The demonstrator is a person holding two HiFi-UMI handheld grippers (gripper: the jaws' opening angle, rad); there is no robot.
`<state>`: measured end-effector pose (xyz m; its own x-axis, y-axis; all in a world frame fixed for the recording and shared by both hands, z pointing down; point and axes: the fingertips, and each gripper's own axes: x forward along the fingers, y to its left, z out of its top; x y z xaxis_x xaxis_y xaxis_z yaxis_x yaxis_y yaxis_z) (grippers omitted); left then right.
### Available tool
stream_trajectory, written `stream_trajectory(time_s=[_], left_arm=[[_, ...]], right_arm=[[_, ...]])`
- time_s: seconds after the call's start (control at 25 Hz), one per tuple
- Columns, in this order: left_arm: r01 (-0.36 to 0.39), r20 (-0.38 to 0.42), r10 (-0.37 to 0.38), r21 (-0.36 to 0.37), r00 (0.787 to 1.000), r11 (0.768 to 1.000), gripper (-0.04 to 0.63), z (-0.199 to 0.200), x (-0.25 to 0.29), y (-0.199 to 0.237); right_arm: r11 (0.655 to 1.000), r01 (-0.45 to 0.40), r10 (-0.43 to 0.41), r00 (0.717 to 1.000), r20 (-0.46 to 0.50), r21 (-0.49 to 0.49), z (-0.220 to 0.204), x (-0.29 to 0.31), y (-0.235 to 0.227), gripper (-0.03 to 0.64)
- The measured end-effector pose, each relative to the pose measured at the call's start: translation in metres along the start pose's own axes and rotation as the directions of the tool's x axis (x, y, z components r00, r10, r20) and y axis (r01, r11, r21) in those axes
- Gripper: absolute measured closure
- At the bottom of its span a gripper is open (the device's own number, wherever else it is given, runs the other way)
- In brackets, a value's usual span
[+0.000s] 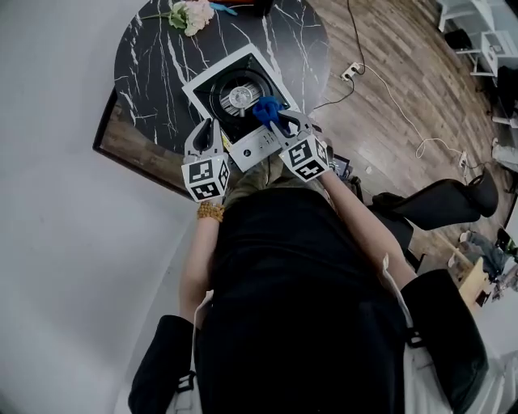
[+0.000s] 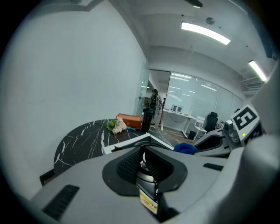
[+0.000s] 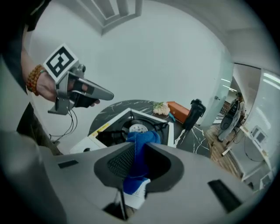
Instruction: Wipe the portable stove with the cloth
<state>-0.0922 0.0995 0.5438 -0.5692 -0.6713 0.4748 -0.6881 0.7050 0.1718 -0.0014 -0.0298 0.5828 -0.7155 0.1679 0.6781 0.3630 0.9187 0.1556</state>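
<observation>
— Snagging is what I'd watch for. The right tongs (image 1: 279, 123) are pinched tight on the blue cloth (image 1: 265, 109), but it's a bunched wad, and the pan supports round the burner (image 1: 239, 97) stick up right there. Catch one and the cloth could drag out of the grip.
— And the stove (image 1: 257, 147) itself?
— Could skid, I reckon. That marble bench (image 1: 154, 65) looks slick, and nothing pins the stove down. The left tongs (image 1: 212, 129) are closed on nothing and hang just beside the front left corner, seemingly clear of it.
— Where's the cloth sitting, then?
— Between the right jaws, a tuft poking past the tips, over the near right side of the burner well. Whether it touches the metal, I can't tell from here.
— So little cloth past the tips?
— Little enough that the hard tips might scrape the white top if the hand presses low. The flowers (image 1: 188, 14) at the far edge are well out of the way.
</observation>
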Motion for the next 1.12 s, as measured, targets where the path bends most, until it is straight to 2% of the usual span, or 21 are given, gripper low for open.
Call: stream_trajectory(time_s=[0.12, 0.2, 0.32, 0.4, 0.44, 0.76, 0.92, 1.04, 1.12], left_arm=[[-0.007, -0.105, 0.004, -0.03, 0.994, 1.0, 0.558, -0.037, 0.007, 0.009], [-0.007, -0.173, -0.008, -0.086, 0.985, 0.996, 0.557, -0.06, 0.011, 0.014], [0.013, -0.275, -0.06, -0.17, 0.959, 0.985, 0.494, -0.093, 0.017, 0.012], [0.033, -0.337, -0.099, -0.197, 0.936, 0.98, 0.439, -0.112, 0.019, 0.006], [0.038, -0.354, -0.111, -0.206, 0.929, 0.978, 0.436, -0.119, 0.02, 0.005], [0.05, -0.341, -0.169, -0.33, 0.925, 0.943, 0.411, -0.124, 0.03, 0.009], [0.03, -0.327, -0.153, -0.352, 0.933, 0.936, 0.411, -0.121, 0.032, 0.01], [0.015, -0.339, -0.146, -0.361, 0.929, 0.932, 0.411, -0.125, 0.028, 0.01], [0.021, -0.34, -0.152, -0.36, 0.928, 0.933, 0.41, -0.125, 0.028, 0.011]], right_arm=[[0.999, -0.026, 0.023, 0.992, -0.121, -0.025, -0.028, 0.03, 0.002, 0.569], [0.999, -0.048, 0.044, 0.988, -0.149, -0.022, -0.034, 0.046, 0.0, 0.569], [0.996, -0.089, 0.087, 0.982, -0.165, -0.007, -0.031, 0.055, -0.001, 0.569], [0.993, -0.118, 0.12, 0.974, -0.194, 0.02, -0.032, 0.055, 0.002, 0.569], [0.99, -0.136, 0.14, 0.969, -0.206, 0.032, -0.032, 0.055, 0.004, 0.569], [0.949, -0.311, 0.314, 0.919, -0.238, 0.051, -0.018, 0.065, 0.037, 0.569], [0.912, -0.409, 0.404, 0.887, -0.223, 0.023, -0.002, 0.071, 0.078, 0.569], [0.895, -0.446, 0.437, 0.869, -0.232, 0.017, 0.003, 0.071, 0.091, 0.569], [0.895, -0.442, 0.446, 0.877, -0.18, 0.062, 0.003, 0.065, 0.081, 0.569]])
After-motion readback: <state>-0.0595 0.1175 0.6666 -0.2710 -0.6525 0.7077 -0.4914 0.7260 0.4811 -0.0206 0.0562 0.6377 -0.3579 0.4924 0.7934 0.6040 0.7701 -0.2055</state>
